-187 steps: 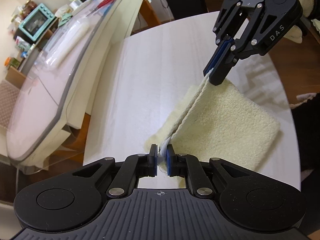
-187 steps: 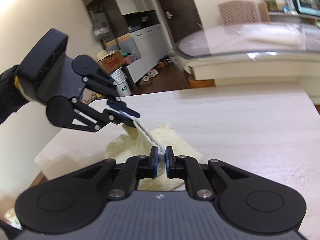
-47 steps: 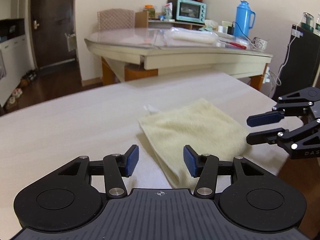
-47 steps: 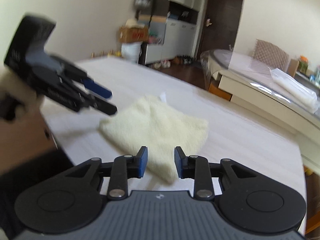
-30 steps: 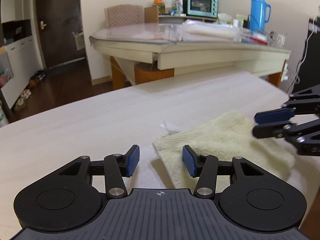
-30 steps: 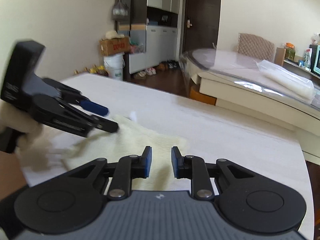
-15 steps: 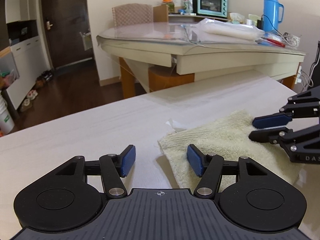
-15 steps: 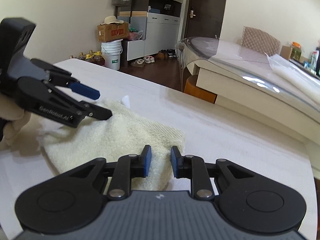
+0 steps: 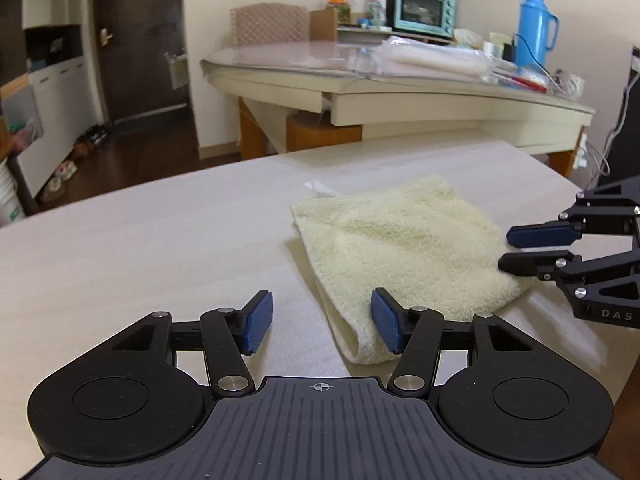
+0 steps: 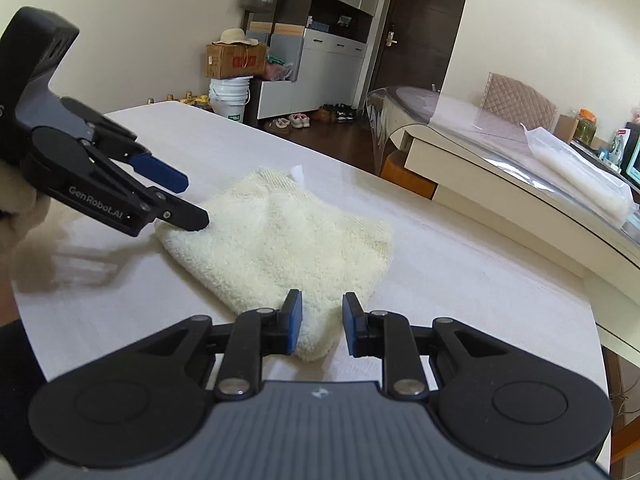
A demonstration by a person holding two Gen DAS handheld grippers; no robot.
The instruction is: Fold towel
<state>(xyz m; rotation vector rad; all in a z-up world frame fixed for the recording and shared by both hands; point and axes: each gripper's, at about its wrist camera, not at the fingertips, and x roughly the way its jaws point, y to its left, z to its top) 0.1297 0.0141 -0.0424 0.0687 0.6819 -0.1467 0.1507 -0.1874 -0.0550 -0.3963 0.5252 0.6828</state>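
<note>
The folded towel [image 9: 404, 244] is seen lying flat on the desk [image 9: 160, 248]. At its near corner the left claw [image 9: 322, 322] is closing, nothing gripped; at another corner the right claw [image 10: 318, 322] is held apart, empty.

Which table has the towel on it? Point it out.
The near pale table, where the cream towel lies. The far table is glass-topped and carries a small oven and a blue flask.
</note>
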